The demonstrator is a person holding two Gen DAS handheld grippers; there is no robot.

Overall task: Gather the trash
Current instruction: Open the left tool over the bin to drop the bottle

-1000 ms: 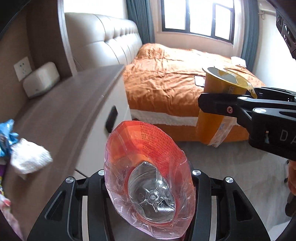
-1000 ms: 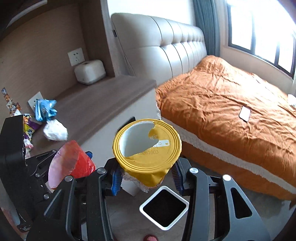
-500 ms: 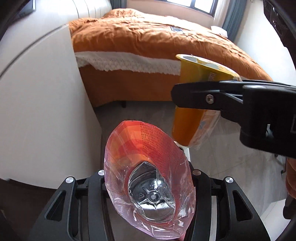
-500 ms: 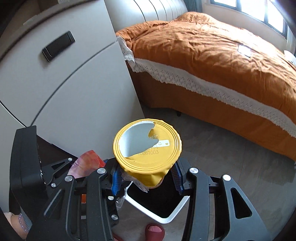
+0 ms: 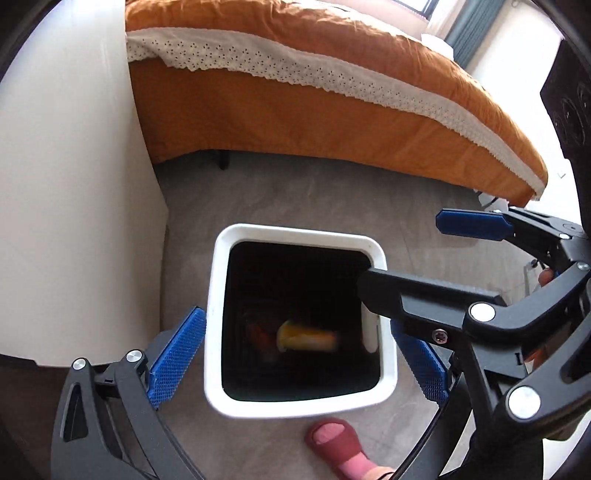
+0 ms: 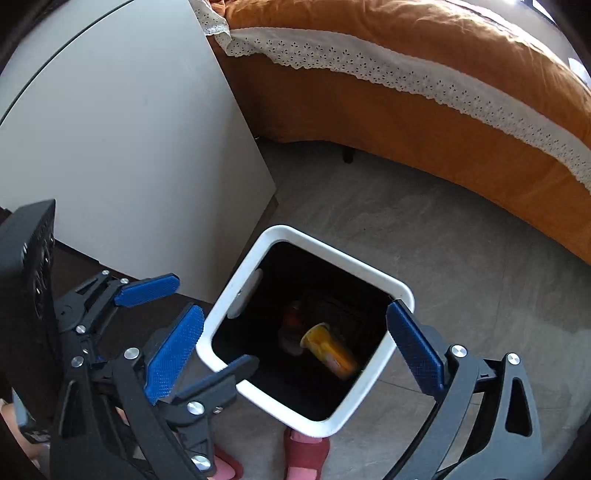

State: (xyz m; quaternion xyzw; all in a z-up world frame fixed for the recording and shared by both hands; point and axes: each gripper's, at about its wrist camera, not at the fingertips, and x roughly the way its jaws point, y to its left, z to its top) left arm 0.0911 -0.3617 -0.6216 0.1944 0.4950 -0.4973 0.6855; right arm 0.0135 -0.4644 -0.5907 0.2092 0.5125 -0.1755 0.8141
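Both grippers have let go since a moment ago: the left gripper (image 5: 299,354) and right gripper (image 6: 295,350) hang spread and empty over the white bin (image 6: 400,290), where the yellow cup (image 6: 328,349) lies blurred on its side beside the red bottle (image 6: 291,317)

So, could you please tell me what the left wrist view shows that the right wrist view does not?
Only the left wrist view shows a curtain in its top right corner, and only one red slipper.

Only the right wrist view shows both slippered feet below the bin.

Both show the white trash bin on the grey floor, the yellow cup and the reddish bottle lying inside it, the orange bed, the white cabinet, and the left hand-held gripper and right hand-held gripper, both open and empty over the bin.
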